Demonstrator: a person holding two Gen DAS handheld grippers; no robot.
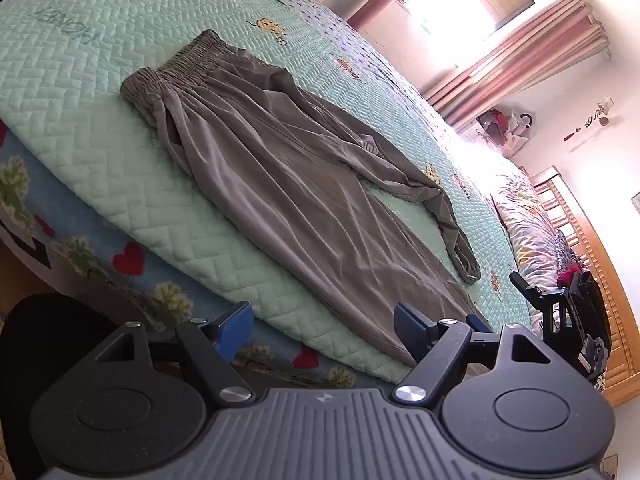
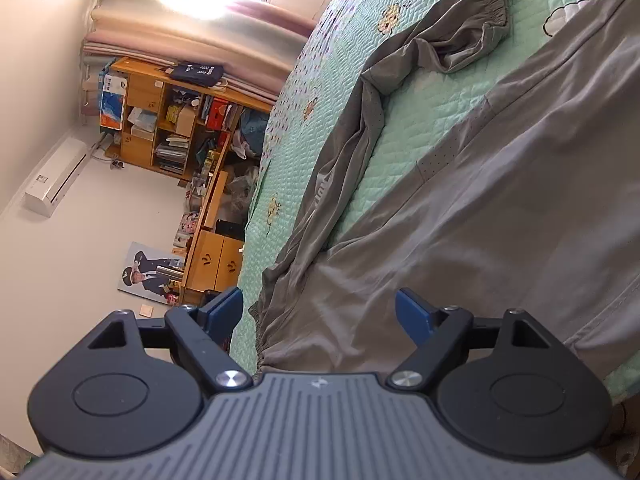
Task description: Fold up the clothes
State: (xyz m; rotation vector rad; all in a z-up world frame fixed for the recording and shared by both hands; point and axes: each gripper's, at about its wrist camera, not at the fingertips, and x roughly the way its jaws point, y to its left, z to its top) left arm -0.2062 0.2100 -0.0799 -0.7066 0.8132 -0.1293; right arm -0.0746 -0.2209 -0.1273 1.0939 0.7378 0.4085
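Observation:
Grey-brown trousers [image 1: 280, 168] lie spread on the mint quilted cover [image 1: 100, 120], with the elastic waistband [image 1: 180, 64] at the far left. The far leg bends back, and its cuff [image 1: 468, 268] lies near the right end. My left gripper [image 1: 322, 324] is open at the bed's near edge, short of the near leg, with nothing between its blue pads. My right gripper [image 1: 498, 300] shows at the right by the leg ends. In the right wrist view it [image 2: 324, 312] is open and rolled on its side over the near leg [image 2: 480, 200]. The other cuff [image 2: 488, 8] lies off to the side.
A fleece blanket with red hearts [image 1: 128, 260] hangs below the quilt. A patterned pillow [image 1: 528, 220] and a wooden headboard [image 1: 592, 260] are at the right. Beyond the bed's far edge stand a cluttered wooden shelf [image 2: 172, 120] and pink curtains [image 1: 520, 52].

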